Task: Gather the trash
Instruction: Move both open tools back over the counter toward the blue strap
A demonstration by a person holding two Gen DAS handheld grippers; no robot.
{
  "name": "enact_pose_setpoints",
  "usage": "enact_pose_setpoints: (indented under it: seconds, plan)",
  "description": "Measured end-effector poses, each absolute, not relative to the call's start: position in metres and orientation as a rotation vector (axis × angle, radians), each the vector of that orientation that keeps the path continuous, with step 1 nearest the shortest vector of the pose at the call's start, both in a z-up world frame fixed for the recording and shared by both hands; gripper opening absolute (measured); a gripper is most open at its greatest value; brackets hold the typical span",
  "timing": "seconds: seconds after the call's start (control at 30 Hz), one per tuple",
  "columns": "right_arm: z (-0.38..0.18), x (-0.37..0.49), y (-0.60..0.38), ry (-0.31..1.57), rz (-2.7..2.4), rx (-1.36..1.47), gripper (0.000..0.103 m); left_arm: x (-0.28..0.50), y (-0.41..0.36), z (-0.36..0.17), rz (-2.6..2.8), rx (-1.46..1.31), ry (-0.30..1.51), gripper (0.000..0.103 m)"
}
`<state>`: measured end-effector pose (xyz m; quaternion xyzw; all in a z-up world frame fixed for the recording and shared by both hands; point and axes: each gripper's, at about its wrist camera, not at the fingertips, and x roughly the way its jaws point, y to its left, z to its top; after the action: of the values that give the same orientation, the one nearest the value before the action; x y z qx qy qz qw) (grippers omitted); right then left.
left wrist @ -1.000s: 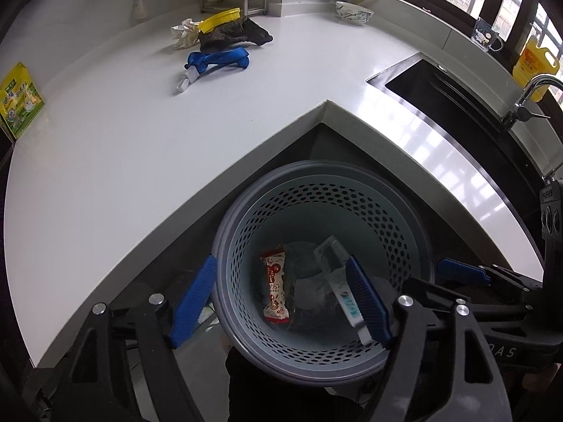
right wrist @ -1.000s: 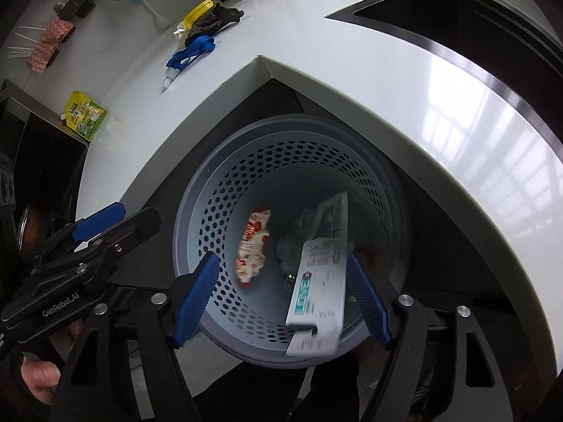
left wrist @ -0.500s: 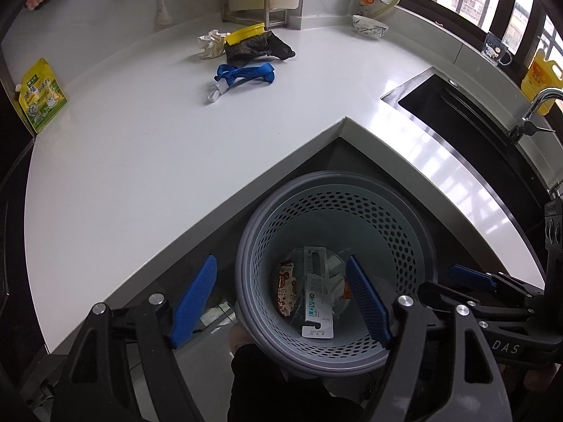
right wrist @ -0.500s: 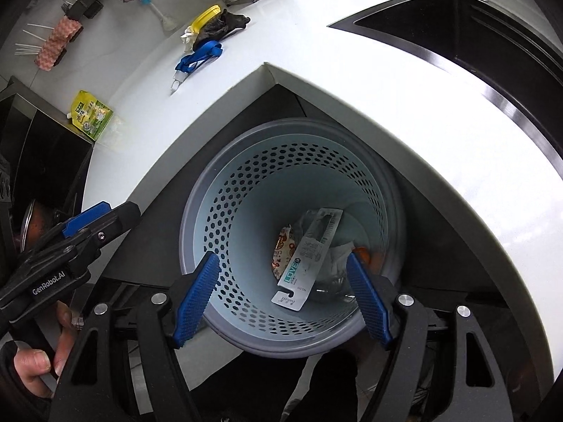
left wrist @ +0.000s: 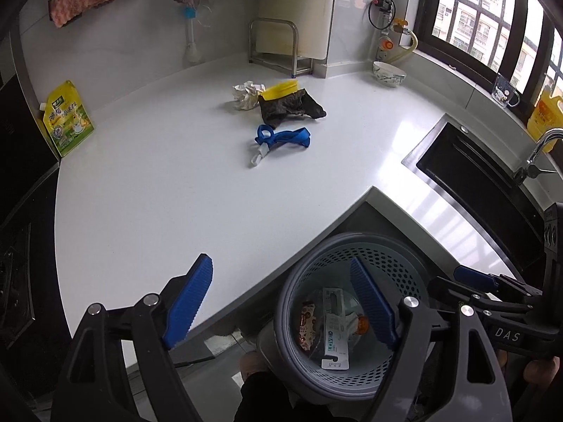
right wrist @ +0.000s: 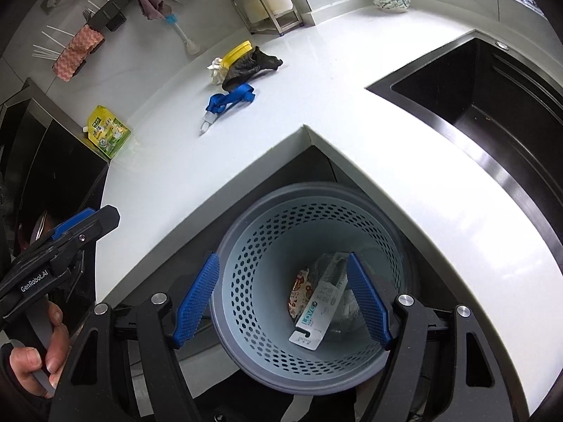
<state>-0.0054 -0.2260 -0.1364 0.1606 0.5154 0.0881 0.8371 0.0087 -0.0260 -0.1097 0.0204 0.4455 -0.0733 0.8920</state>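
Trash sits deep in the grey bin [right wrist: 267, 320], which stands on the floor under the inner corner of the white counter [left wrist: 169, 190]; a white card pack [right wrist: 316, 313] with blue letters lies on top of a red snack wrapper [right wrist: 297, 290] at the bottom. Right claw [right wrist: 281, 302] hangs over the bin with its blue fingers [right wrist: 367, 302] spread wide and nothing between them; left claw [left wrist: 281, 302] hangs beside it over the counter's near edge, also spread wide and holding nothing. More trash waits on the counter, well apart from the bin: a blue strap [left wrist: 281, 139] near the middle; just behind it a dark rag [left wrist: 290, 109], a yellow lid [left wrist: 281, 89] and a crumpled white paper [left wrist: 246, 95]. A yellow pouch [left wrist: 67, 119] leans at the counter's left edge; a bowl [left wrist: 388, 74] stands at the far right edge by the window; the black sink [right wrist: 492, 98] is sunk into the right side.
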Motion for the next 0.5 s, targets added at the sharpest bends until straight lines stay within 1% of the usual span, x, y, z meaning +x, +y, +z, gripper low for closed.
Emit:
enact_pose_setpoints:
  seconds: [0.07, 0.27, 0.5]
  plan:
    - [-0.132, 0.004, -0.224, 1.074, 0.183, 0.326, 0.072, 0.019, -0.020, -0.106, -0.147, 0.042, 0.907, 0.082]
    - [-0.123, 0.035, -0.221, 1.037, 0.158, 0.295, 0.072, 0.062, -0.011, -0.106, -0.139, 0.055, 0.880, 0.084]
    - [-0.133, 0.070, -0.227, 1.025, 0.105, 0.303, 0.072, 0.120, -0.014, -0.135, -0.149, 0.073, 0.881, 0.085]
